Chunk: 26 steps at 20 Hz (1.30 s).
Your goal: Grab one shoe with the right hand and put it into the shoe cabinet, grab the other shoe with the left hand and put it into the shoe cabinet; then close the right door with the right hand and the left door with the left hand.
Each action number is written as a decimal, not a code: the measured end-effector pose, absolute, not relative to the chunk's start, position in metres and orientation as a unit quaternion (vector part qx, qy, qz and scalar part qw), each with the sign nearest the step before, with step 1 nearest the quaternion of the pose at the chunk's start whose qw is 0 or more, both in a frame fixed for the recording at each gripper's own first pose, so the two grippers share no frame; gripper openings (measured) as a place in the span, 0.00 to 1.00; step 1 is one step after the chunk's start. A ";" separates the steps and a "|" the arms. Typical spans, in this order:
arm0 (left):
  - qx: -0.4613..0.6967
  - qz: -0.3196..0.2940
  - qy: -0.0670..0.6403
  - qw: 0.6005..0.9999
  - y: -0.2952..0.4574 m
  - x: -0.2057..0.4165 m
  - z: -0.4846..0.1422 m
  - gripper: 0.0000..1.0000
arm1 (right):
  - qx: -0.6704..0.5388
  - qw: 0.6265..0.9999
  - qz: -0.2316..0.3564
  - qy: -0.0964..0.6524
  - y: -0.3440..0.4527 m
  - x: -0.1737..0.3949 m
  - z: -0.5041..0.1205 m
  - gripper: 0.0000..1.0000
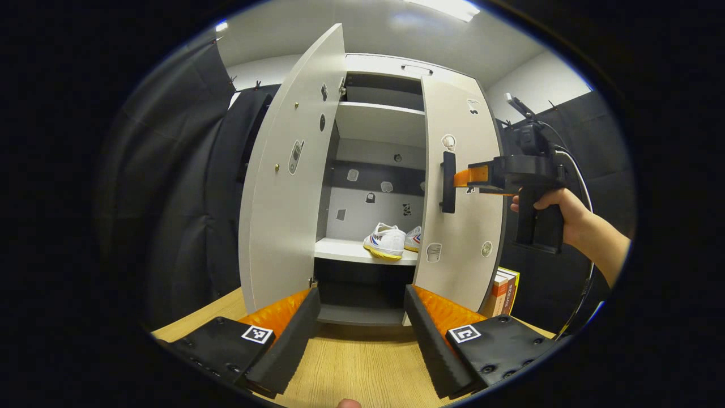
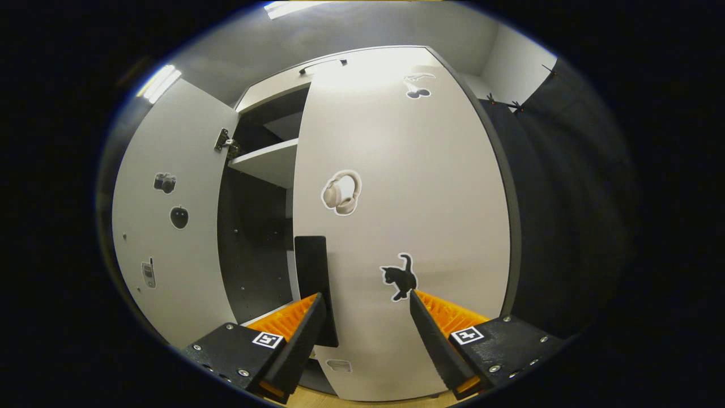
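Two white shoes (image 1: 386, 241) with yellow soles sit on a shelf (image 1: 340, 249) inside the white shoe cabinet (image 1: 379, 122). The cabinet's left door (image 1: 289, 175) stands wide open. The right door (image 1: 461, 198) is partly swung in, and my right gripper (image 1: 460, 177), held by a hand (image 1: 561, 207), touches its front beside the black handle (image 1: 448, 182). In the right gripper view the right gripper (image 2: 367, 300) is open, its fingertips against the right door (image 2: 408, 187) next to the handle (image 2: 314, 283). My left gripper (image 1: 359, 294) is open, low over the wooden table (image 1: 351, 368), in front of the cabinet.
Books (image 1: 505, 292) stand on the table to the right of the cabinet, behind the right door. Black cloth walls close in both sides. Stickers dot the doors and the cabinet's back panel.
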<state>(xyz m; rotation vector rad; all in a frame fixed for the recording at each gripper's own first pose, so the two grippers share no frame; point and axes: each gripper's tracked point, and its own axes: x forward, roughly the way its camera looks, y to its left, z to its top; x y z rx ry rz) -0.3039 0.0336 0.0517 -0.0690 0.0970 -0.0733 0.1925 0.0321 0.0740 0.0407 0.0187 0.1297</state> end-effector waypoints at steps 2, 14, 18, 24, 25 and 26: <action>-0.035 -0.036 0.045 0.998 0.032 -0.304 0.057 0.96 | 0.014 0.998 0.058 -0.004 0.020 0.177 0.086 0.92; -0.025 -0.051 0.036 0.998 0.014 -0.296 0.071 0.99 | -0.021 1.000 -0.005 0.012 -0.044 0.034 0.039 0.92; -0.020 -0.050 0.037 0.998 0.009 -0.298 0.072 0.97 | -0.007 1.000 -0.009 0.023 -0.040 -0.004 0.002 0.92; -0.036 -0.005 0.002 0.999 0.053 -0.304 0.139 0.97 | -0.042 0.999 -0.013 -0.004 -0.032 -0.028 -0.008 0.92; -0.032 0.014 -0.001 0.999 0.071 -0.304 0.152 0.96 | -0.040 0.999 -0.010 -0.001 -0.030 -0.029 -0.012 0.92; -0.028 0.033 -0.003 0.999 0.090 -0.303 0.165 0.96 | -0.033 0.999 -0.006 0.002 -0.026 -0.030 -0.014 0.92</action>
